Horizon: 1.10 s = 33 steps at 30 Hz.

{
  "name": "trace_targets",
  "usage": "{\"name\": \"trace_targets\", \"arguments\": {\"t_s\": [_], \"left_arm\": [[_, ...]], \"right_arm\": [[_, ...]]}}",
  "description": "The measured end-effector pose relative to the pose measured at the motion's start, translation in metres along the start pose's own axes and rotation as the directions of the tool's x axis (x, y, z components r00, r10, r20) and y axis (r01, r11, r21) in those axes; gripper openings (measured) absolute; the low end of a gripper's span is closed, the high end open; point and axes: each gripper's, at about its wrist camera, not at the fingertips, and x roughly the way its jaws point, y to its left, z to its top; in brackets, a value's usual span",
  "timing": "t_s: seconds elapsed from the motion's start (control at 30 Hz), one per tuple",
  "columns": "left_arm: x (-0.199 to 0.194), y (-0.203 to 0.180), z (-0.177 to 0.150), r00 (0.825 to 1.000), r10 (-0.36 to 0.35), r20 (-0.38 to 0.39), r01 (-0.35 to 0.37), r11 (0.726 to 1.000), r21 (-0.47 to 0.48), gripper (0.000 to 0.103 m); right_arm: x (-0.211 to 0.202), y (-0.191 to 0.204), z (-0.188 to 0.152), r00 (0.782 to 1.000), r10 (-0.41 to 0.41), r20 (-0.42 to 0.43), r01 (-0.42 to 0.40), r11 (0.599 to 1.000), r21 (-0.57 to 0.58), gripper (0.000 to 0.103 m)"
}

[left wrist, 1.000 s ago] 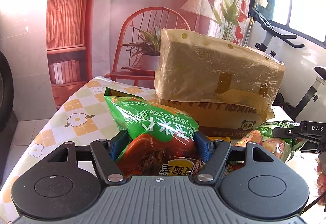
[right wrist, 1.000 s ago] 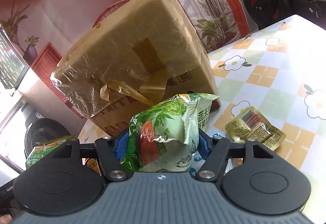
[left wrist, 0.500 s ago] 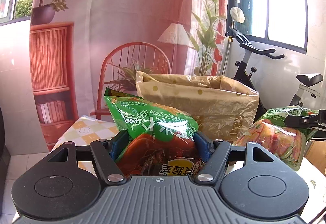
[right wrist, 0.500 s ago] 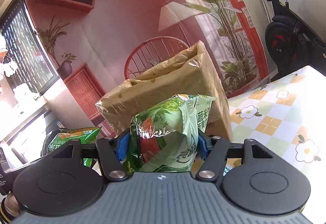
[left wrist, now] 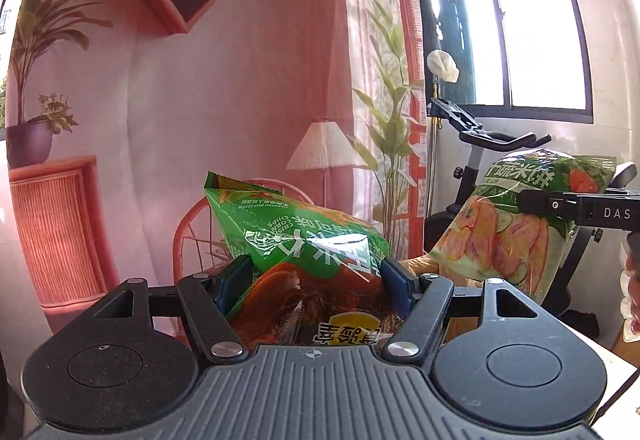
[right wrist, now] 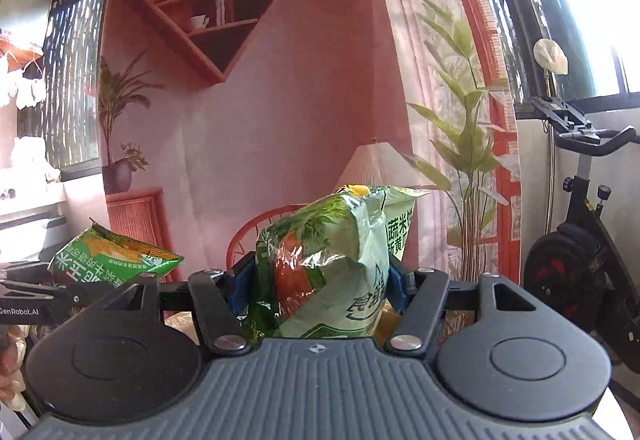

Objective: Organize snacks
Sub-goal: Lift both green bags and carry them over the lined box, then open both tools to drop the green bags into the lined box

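Two snack bags, one per tongs, both held up in the air in front of the printed backdrop [left wrist: 240,80]. The backdrop serves as the landmark here.

Left tongs [left wrist: 316,276] — closed on the corn chip bag [left wrist: 296,236], a green and red-brown pack pinched at its sides between two blue pads [left wrist: 234,278]; its crimped top stands up before the backdrop's painted chair. In the right wrist view the same bag [right wrist: 112,256] shows at the left edge, below the backdrop's painted cabinet, carried by the left tongs' black arm.

Right tongs [right wrist: 318,286] — closed on the vegetable rice cracker bag [right wrist: 332,260], a pale green pack with a red patch, squeezed between two blue pads [right wrist: 240,288] so that its film creases; its top reaches the painted lamp at the backdrop's foot. In the left wrist view this bag [left wrist: 508,224] hangs to the right of the backdrop, before the exercise bike [left wrist: 480,144], with one black finger of the right tongs lying across its upper part.

Count: two bags, two tongs, four blue pads, one exercise bike, one window [left wrist: 520,20] right of the backdrop. A sliver of pale desk [left wrist: 616,376] shows at the lower right of the left wrist view. Fingertips [left wrist: 630,300] of one hand appear at that view's right edge.
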Motion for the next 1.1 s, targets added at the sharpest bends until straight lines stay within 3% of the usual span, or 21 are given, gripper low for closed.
{"name": "trace_targets", "arguments": {"t_s": [0.33,0.47,0.57,0.7,0.87,1.1], "left_arm": [[0.1,-0.017,-0.003,0.992,0.024,-0.122,-0.014,0.996,0.084,0.073],[0.121,-0.02,-0.016,0.983,0.006,-0.186,0.014,0.995,0.102,0.074],[0.13,-0.02,-0.025,0.97,-0.012,-0.241,0.039,0.994,0.105,0.076],[0.127,-0.009,-0.031,0.966,-0.031,-0.257,0.044,0.998,0.045,0.076],[0.105,0.009,-0.025,0.968,-0.05,-0.247,0.037,0.998,-0.054,0.076],[0.047,0.027,-0.027,0.973,-0.056,-0.225,0.031,0.993,-0.115,0.076]], "right_arm": [[0.096,0.009,-0.042,0.99,-0.088,-0.108,0.064,0.975,-0.212,0.065],[0.116,0.01,-0.063,0.976,-0.112,-0.185,0.062,0.964,-0.257,0.067],[0.123,0.006,-0.072,0.954,-0.121,-0.276,0.056,0.971,-0.233,0.07],[0.11,0.001,-0.07,0.958,-0.11,-0.263,0.06,0.98,-0.191,0.082],[0.078,-0.001,-0.059,0.973,-0.038,-0.228,0.013,0.994,-0.11,0.081],[0.027,-0.003,-0.058,0.983,0.042,-0.179,-0.032,0.998,0.057,0.081]]}}
